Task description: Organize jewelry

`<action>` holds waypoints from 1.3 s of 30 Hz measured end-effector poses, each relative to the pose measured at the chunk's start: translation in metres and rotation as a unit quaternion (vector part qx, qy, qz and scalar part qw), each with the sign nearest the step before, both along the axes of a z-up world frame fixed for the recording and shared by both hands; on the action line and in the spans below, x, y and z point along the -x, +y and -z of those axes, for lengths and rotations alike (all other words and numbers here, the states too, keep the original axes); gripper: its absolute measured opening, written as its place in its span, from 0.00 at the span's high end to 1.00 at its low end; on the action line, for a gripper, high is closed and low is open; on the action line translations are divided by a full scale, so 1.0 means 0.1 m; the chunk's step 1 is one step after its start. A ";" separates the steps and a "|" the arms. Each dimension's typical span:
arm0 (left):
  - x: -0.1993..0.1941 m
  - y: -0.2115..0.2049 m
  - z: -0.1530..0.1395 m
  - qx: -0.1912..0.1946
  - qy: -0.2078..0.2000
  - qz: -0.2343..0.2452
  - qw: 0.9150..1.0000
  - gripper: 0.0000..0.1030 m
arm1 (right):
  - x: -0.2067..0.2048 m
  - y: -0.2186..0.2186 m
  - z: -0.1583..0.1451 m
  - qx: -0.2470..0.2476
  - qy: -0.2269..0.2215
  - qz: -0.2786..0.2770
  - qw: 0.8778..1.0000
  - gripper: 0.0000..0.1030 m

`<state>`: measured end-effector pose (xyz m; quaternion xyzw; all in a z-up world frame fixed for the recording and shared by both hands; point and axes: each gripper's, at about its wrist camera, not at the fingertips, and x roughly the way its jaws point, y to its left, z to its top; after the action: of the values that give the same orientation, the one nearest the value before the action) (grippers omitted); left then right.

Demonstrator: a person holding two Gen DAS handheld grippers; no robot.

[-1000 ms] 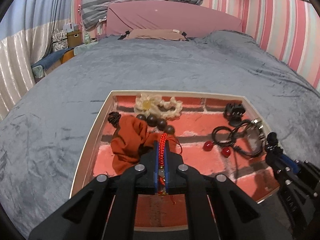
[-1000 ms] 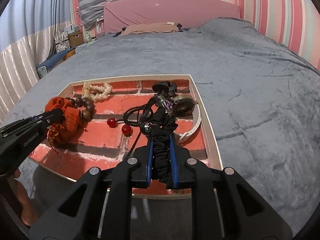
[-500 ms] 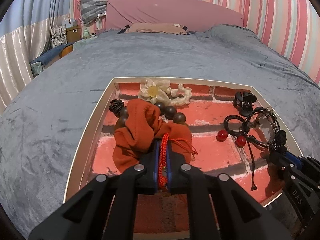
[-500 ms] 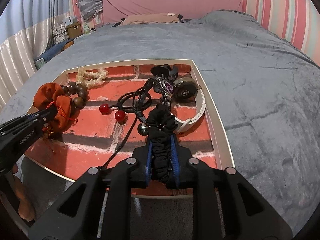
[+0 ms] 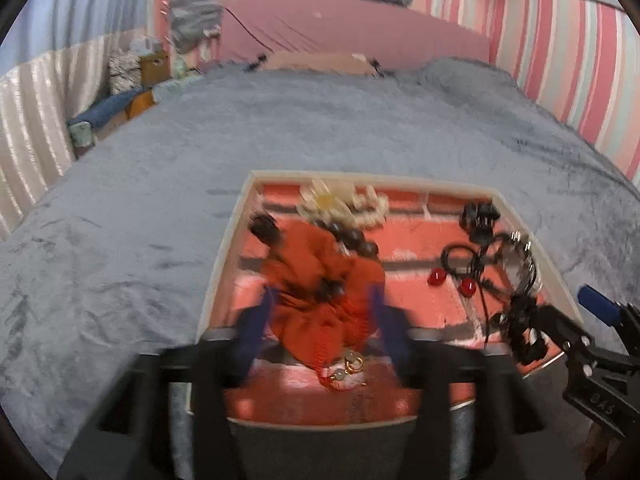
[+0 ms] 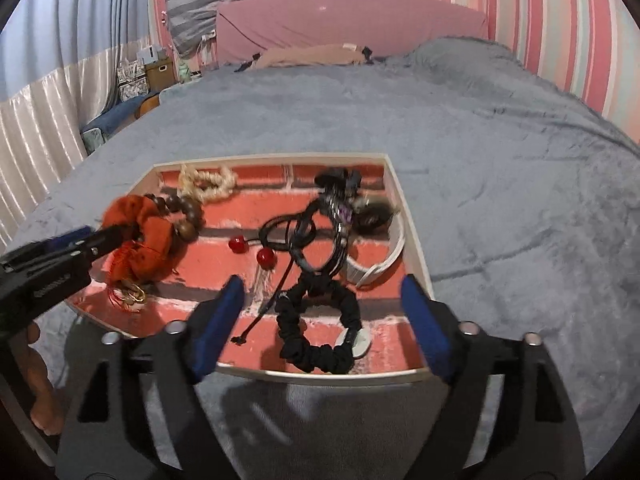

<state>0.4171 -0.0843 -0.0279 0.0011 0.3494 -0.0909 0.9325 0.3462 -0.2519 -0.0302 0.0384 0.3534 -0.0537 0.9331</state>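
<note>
A white-rimmed tray [image 5: 224, 240] [image 6: 416, 240] with a red brick-pattern floor lies on the grey bed. My left gripper [image 5: 320, 312] is open over the tray's near left. Between its fingers lie an orange scrunchie [image 5: 316, 276] [image 6: 144, 232] and a red braided bracelet [image 5: 340, 364] with gold rings. My right gripper [image 6: 320, 312] is open over the near right. A black scrunchie [image 6: 316, 332] lies loose on the tray floor between its fingers.
The tray also holds dark wooden beads [image 6: 188, 216], a cream flower band [image 6: 208, 184], black hair ties with red balls [image 6: 266, 258], a black clip [image 5: 480, 220] and a white strap [image 6: 380, 268]. Grey blanket [image 6: 480, 160] surrounds the tray; pink headboard behind.
Both grippers have opened. The left let go of the red bracelet and the right let go of the black scrunchie; both now lie in the tray.
</note>
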 end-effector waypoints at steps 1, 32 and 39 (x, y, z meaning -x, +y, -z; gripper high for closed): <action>0.05 0.03 -0.06 0.003 -0.006 0.000 1.000 0.38 | 0.04 0.01 -0.05 0.005 -0.004 0.001 1.000 0.17; 2.56 0.96 -0.89 -0.004 -0.082 -0.052 0.995 0.04 | 2.37 0.71 -1.04 0.033 -0.099 -0.001 0.995 0.04; 2.96 0.88 -0.92 -0.026 -0.115 -0.039 0.992 0.04 | 2.64 0.80 -0.99 0.020 -0.101 0.009 0.995 0.04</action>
<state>0.1213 0.0038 0.0638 0.0221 0.2419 -0.0448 0.9690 0.0826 -0.1721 0.0689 0.0286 0.2555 -0.0652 0.9642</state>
